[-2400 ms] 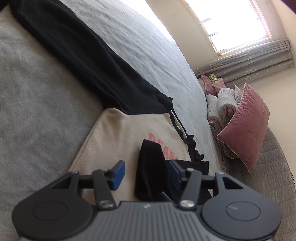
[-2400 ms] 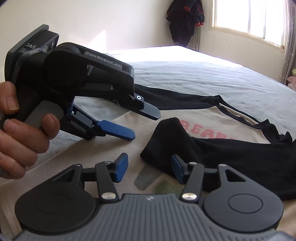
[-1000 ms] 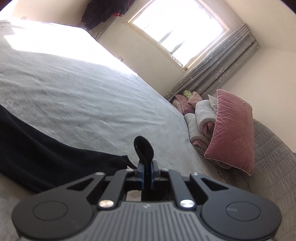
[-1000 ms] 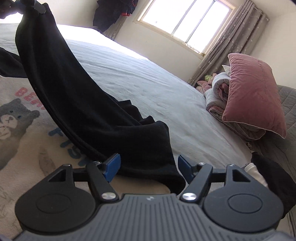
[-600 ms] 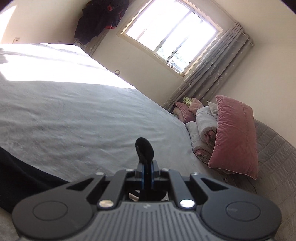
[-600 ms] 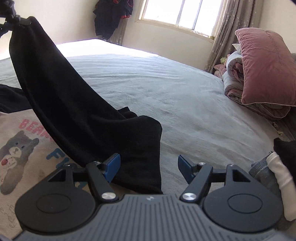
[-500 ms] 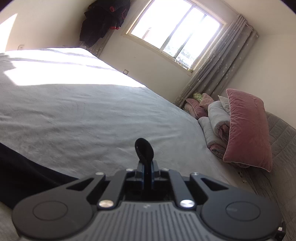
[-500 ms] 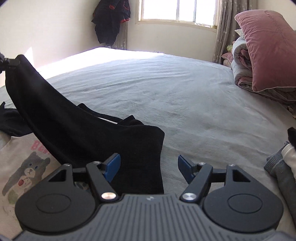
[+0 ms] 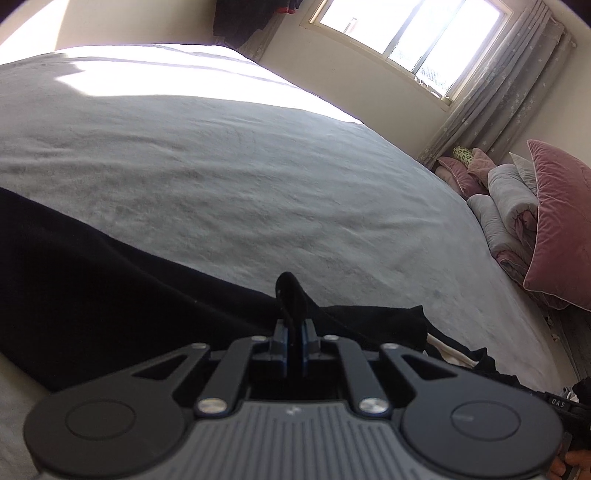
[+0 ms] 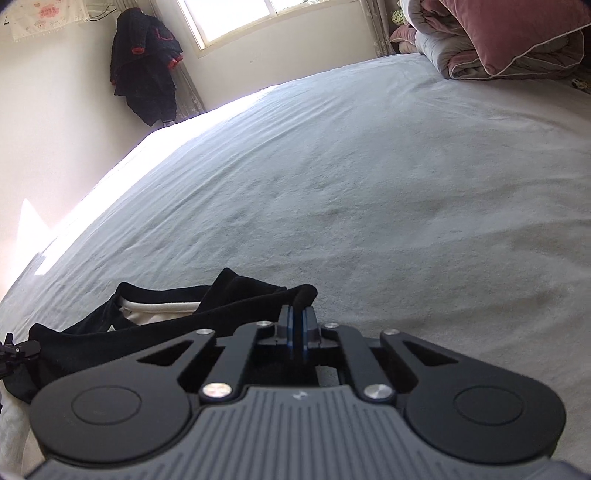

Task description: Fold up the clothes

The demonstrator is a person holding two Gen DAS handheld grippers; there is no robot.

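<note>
A: Where does the long black knit sleeve [image 9: 110,280] lie?

B: Across the near edge of the wide grey bedspread [image 9: 229,177], running from the left side toward the middle. A fold of it sticks up between the blue pads of the left gripper [image 9: 293,341], which is clamped tight on the cloth.

A: And the right gripper [image 10: 296,332]?

B: Its jaws are pressed together on another fold of the same black cloth, whose rolled edge pokes out just past the fingertips. In the right wrist view the sleeve trails off leftward along the bed's near edge, over a cream garment with a black-trimmed neckline [image 10: 162,307].

A: Is that cream garment flat?

B: Only a sliver shows under the black cloth, so I cannot tell how it lies.

A: Anything else on the bed?

B: At its far right edge a dusty-pink velvet pillow [image 9: 557,229] leans on a stack of rolled grey and pink quilts [image 9: 506,214]. Beyond the far corner a dark jacket with red cuffs [image 10: 146,66] hangs by the bright window [image 9: 410,35]. At the lower right corner of the left wrist view, part of a hand [image 9: 570,463] shows.
</note>
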